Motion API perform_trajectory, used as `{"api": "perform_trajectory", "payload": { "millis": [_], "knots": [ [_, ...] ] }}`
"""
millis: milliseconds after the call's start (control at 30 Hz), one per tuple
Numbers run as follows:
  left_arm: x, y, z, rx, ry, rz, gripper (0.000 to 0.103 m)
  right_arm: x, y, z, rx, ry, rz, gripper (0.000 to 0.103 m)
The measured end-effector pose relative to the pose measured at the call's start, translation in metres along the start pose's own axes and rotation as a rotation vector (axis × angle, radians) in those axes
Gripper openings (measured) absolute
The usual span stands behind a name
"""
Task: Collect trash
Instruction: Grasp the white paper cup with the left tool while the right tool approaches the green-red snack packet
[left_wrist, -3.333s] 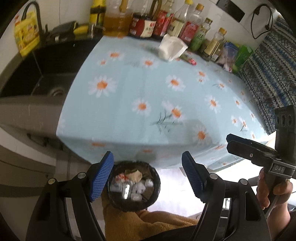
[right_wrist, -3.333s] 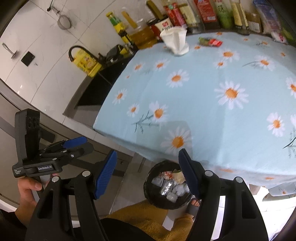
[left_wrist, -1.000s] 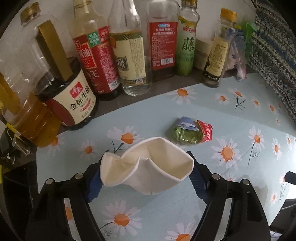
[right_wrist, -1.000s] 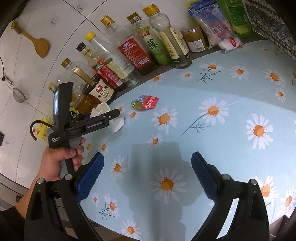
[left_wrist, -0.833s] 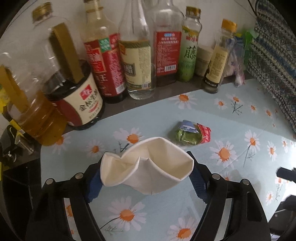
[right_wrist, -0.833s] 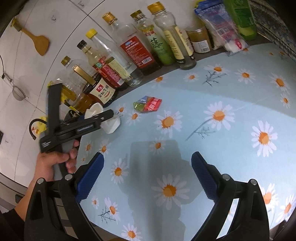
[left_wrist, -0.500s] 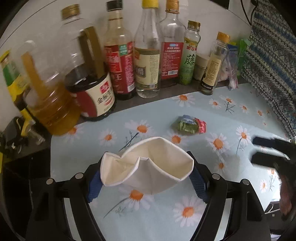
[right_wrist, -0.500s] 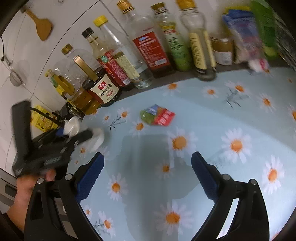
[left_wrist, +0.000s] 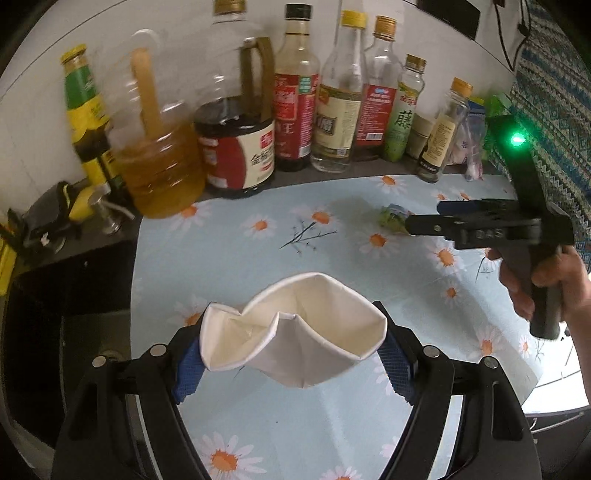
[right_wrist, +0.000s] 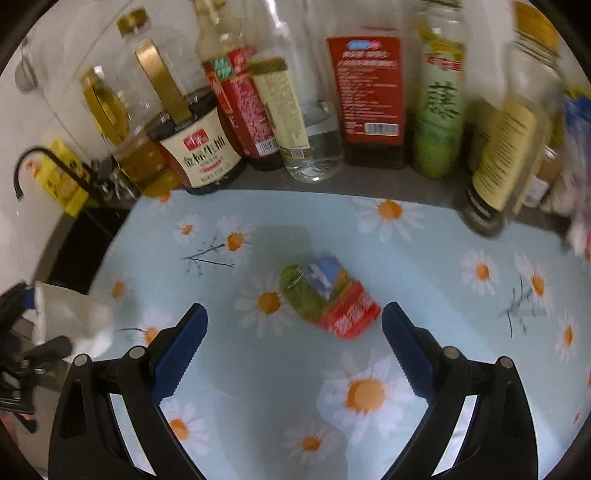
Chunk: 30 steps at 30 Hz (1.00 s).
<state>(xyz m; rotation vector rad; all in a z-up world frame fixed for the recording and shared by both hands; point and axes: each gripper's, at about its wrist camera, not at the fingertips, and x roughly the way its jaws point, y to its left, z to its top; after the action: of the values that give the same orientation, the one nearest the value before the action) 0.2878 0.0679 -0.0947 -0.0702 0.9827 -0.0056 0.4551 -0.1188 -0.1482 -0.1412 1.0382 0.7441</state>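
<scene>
My left gripper (left_wrist: 291, 354) is shut on a crushed white paper cup (left_wrist: 295, 343) and holds it above the daisy tablecloth (left_wrist: 258, 266). The cup also shows at the left edge of the right wrist view (right_wrist: 70, 317). A crumpled green, blue and red snack wrapper (right_wrist: 327, 295) lies on the cloth. My right gripper (right_wrist: 293, 336) is open, just in front of the wrapper, with one finger on each side of it and apart from it. In the left wrist view the wrapper (left_wrist: 393, 218) is partly hidden behind the right gripper's fingers (left_wrist: 443, 221).
A row of oil, sauce and vinegar bottles (left_wrist: 332, 110) stands along the wall behind the cloth. A large oil jug (left_wrist: 162, 147) stands at the left. A dark sink (left_wrist: 55, 314) lies left of the cloth. A patterned fabric (left_wrist: 554, 92) hangs at the right.
My left gripper has pulled back from the bottles with the cup in it. My right gripper has moved forward, close up to the wrapper.
</scene>
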Motion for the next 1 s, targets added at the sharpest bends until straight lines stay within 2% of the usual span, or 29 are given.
{"api": "perform_trajectory", "payload": {
  "millis": [167, 333, 567, 933, 1000],
  "knots": [
    [-0.002, 0.01, -0.007, -0.028, 0.002, -0.001, 0.077, 0.02, -0.002, 0.009, -0.05, 0.04, -0.026, 0.094],
    [-0.002, 0.015, -0.01, -0.036, 0.007, -0.008, 0.077, 0.031, -0.005, 0.014, -0.078, 0.072, -0.053, 0.087],
    [0.0, 0.016, -0.011, -0.031, 0.013, -0.02, 0.077, 0.041, -0.006, 0.014, -0.089, 0.116, -0.084, 0.063],
    [-0.001, 0.014, -0.011, -0.026, 0.009, -0.03, 0.077, 0.034, -0.006, 0.009, -0.095, 0.1, -0.107, 0.058],
    [-0.002, 0.013, -0.011, -0.027, 0.007, -0.03, 0.077, 0.03, -0.005, 0.008, -0.084, 0.108, -0.082, 0.058]
  ]
}}
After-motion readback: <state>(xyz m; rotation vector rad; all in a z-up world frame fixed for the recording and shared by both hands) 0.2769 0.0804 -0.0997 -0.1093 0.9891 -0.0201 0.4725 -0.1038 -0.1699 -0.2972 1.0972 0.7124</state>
